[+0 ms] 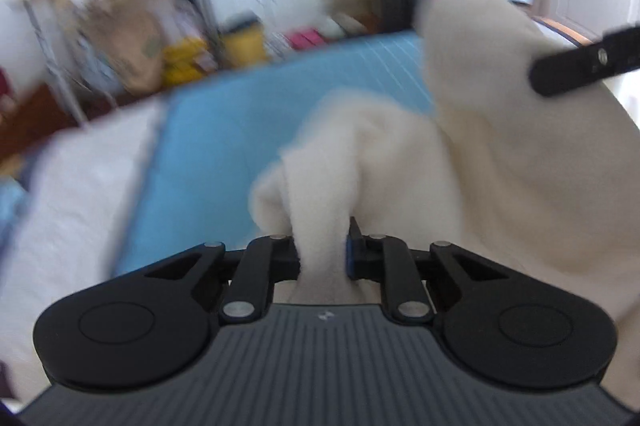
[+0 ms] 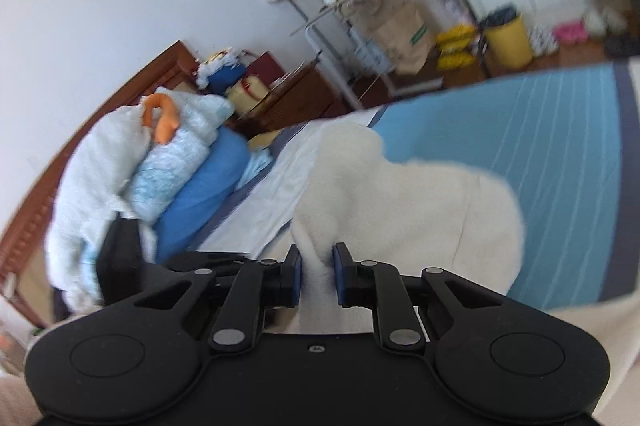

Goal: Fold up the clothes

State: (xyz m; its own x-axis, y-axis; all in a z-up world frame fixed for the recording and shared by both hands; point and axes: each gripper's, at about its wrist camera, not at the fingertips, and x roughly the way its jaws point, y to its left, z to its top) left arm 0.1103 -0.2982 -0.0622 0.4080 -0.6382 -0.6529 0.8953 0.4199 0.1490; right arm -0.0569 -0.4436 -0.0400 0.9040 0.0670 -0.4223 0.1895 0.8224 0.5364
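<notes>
Both hand-held grippers [image 1: 320, 250] [image 2: 317, 276] pinch cream fleece [image 1: 500, 166] [image 2: 400, 202] — apparently lifted.

The left wrist view is smeared by motion blur: the clutter along the far wall [image 1: 160, 42] cannot be identified. The cream garment [image 1: 500, 162] runs off the right edge of that view and covers part of the blue bed cover [image 1: 224, 138]. A black bar [image 1: 580, 64] enters from the right edge, its body cut off. In the right wrist view the garment's pinched fold hides the inner faces of the jaws, and the pile of bedding [image 2: 120, 166] is blurred.
</notes>
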